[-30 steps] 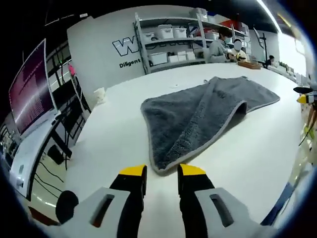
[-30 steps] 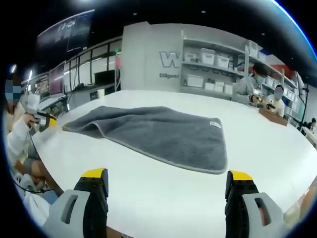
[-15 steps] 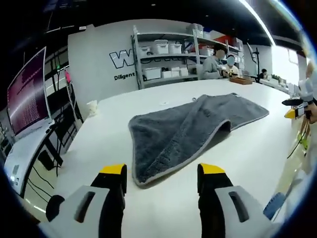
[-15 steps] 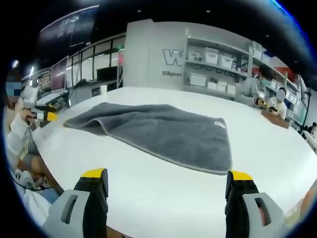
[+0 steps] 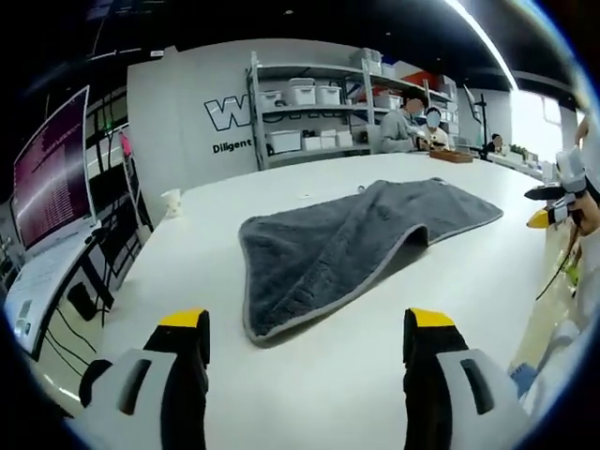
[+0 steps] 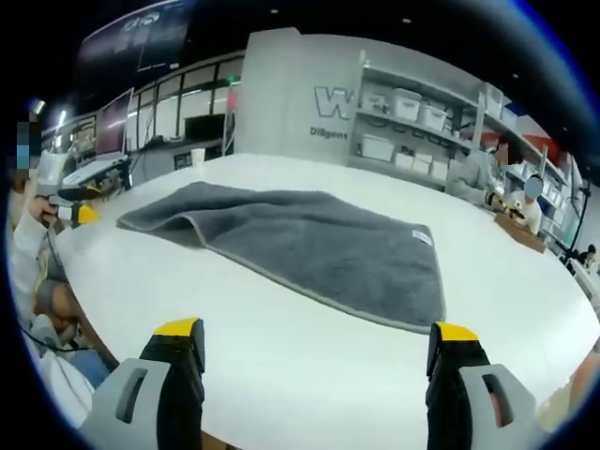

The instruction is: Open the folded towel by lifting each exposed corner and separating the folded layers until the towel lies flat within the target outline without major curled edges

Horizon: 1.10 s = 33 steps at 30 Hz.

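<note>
A grey towel point(image 5: 347, 246) lies on the white table point(image 5: 187, 272), partly folded, with one layer humped up along a pale-edged fold point(image 5: 412, 236). Its nearest corner point(image 5: 258, 333) rests flat a little beyond my left gripper point(image 5: 307, 323), which is open and holds nothing. In the right gripper view the towel point(image 6: 309, 239) spreads across the middle, with the folded layer at its left end point(image 6: 183, 225) and a white label point(image 6: 422, 237) near its right side. My right gripper point(image 6: 317, 330) is open wide, short of the towel's near edge. Each gripper appears in the other's view, hand-held: right point(image 5: 553, 204), left point(image 6: 70, 212).
A paper cup point(image 5: 172, 202) stands near the table's far left edge. Shelves with white bins point(image 5: 319, 112) line the back wall. People sit at the far end beside a wooden tray point(image 5: 453, 157). A monitor point(image 5: 52, 169) and cables stand off the table's left side.
My left gripper's jaws have spread from nearly together to wide apart, and its view has dropped lower. The right gripper stays open; the towel has not moved.
</note>
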Each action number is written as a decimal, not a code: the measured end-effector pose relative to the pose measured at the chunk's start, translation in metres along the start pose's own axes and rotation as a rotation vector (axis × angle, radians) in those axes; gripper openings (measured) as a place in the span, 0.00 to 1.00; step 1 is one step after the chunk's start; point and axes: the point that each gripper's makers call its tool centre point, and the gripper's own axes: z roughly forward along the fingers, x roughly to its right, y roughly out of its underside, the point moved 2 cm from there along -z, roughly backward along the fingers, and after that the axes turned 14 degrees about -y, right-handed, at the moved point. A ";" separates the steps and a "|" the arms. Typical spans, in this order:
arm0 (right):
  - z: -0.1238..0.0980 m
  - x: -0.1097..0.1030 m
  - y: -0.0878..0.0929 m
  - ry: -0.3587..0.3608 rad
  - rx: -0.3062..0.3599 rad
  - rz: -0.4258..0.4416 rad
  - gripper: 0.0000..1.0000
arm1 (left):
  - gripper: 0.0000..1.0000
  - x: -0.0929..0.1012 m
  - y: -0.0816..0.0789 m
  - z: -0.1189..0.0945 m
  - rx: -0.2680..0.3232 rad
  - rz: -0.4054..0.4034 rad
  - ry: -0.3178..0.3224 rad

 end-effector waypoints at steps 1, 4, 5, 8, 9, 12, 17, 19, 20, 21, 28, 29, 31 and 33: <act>0.000 0.000 0.000 0.002 -0.005 0.000 0.99 | 0.89 -0.001 0.001 -0.001 0.001 -0.001 -0.003; 0.000 -0.002 0.000 -0.006 0.000 0.007 0.99 | 0.93 -0.002 0.002 -0.002 0.004 -0.010 0.006; 0.000 -0.003 0.000 -0.012 0.002 0.011 0.99 | 0.94 -0.001 0.002 -0.002 0.008 -0.023 0.016; -0.002 -0.005 -0.005 -0.008 -0.001 0.012 0.99 | 0.97 0.000 0.001 -0.002 0.014 -0.035 0.039; -0.004 -0.004 -0.007 0.006 -0.011 0.007 0.99 | 0.97 0.001 0.002 -0.002 0.012 -0.027 0.043; -0.008 -0.004 -0.014 0.040 -0.047 -0.041 0.99 | 0.99 0.000 0.006 -0.001 0.007 -0.025 0.049; -0.005 -0.009 -0.015 0.034 -0.112 -0.084 0.99 | 1.00 0.000 0.009 -0.003 -0.001 -0.032 0.085; 0.001 -0.009 -0.013 0.014 -0.112 -0.066 0.99 | 1.00 0.000 0.008 -0.006 0.004 -0.028 0.095; 0.003 -0.009 -0.010 0.008 -0.116 -0.037 0.99 | 1.00 0.000 0.007 -0.008 0.010 -0.032 0.098; 0.006 -0.007 -0.009 0.007 -0.121 -0.033 0.99 | 1.00 0.001 0.008 -0.008 0.011 -0.038 0.099; 0.012 0.003 -0.002 0.027 -0.113 0.020 0.99 | 1.00 0.019 0.008 -0.013 0.008 -0.026 0.169; 0.013 0.006 -0.001 0.026 -0.117 0.028 0.99 | 1.00 0.019 0.008 -0.014 0.007 -0.025 0.172; 0.015 0.011 0.002 0.020 -0.123 0.039 0.99 | 1.00 0.020 0.009 -0.014 0.008 -0.027 0.175; 0.019 0.019 0.004 0.011 -0.108 0.053 0.99 | 1.00 0.019 0.008 -0.014 0.009 -0.031 0.176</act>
